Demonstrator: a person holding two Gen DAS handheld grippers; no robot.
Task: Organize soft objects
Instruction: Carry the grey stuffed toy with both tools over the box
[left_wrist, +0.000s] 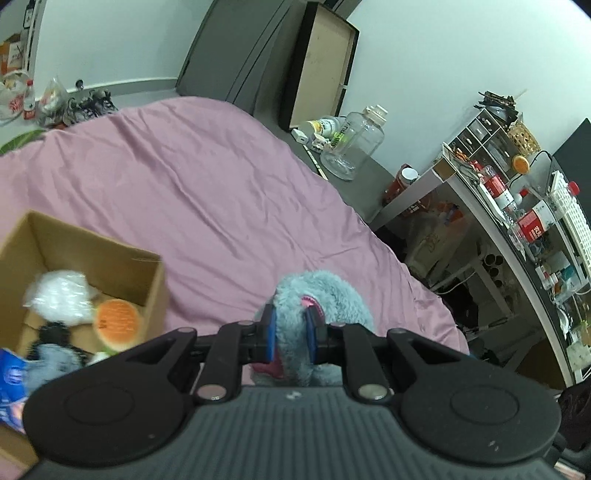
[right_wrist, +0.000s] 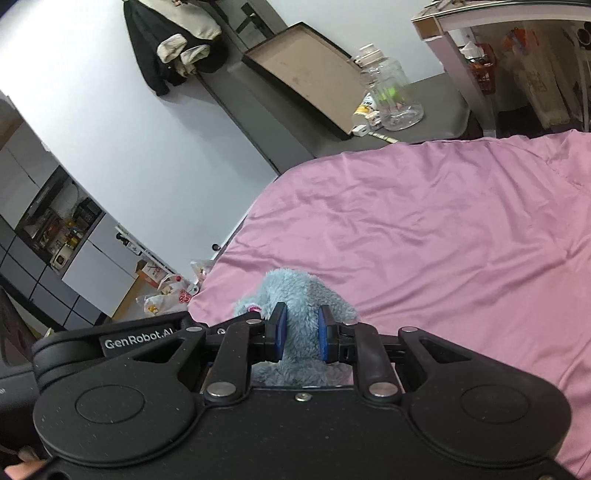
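Note:
A grey-blue plush toy (left_wrist: 325, 295) with pink parts is clamped in my left gripper (left_wrist: 291, 334), held above the pink bedsheet (left_wrist: 207, 192). My right gripper (right_wrist: 301, 334) is also shut on a grey-blue plush toy (right_wrist: 295, 291) over the sheet (right_wrist: 443, 229). I cannot tell if both hold the same toy. A cardboard box (left_wrist: 151, 284) at the left in the left wrist view holds a white fluffy toy (left_wrist: 59, 295), an orange round plush (left_wrist: 116, 321) and a dark grey plush (left_wrist: 51, 350).
A clear plastic jar (left_wrist: 354, 144) and small items stand on a grey bedside surface (left_wrist: 369, 177). A cluttered desk with shelves (left_wrist: 517, 206) is at the right. Bags (right_wrist: 166, 295) lie on the floor left of the bed. A jacket (right_wrist: 177, 40) hangs on the wall.

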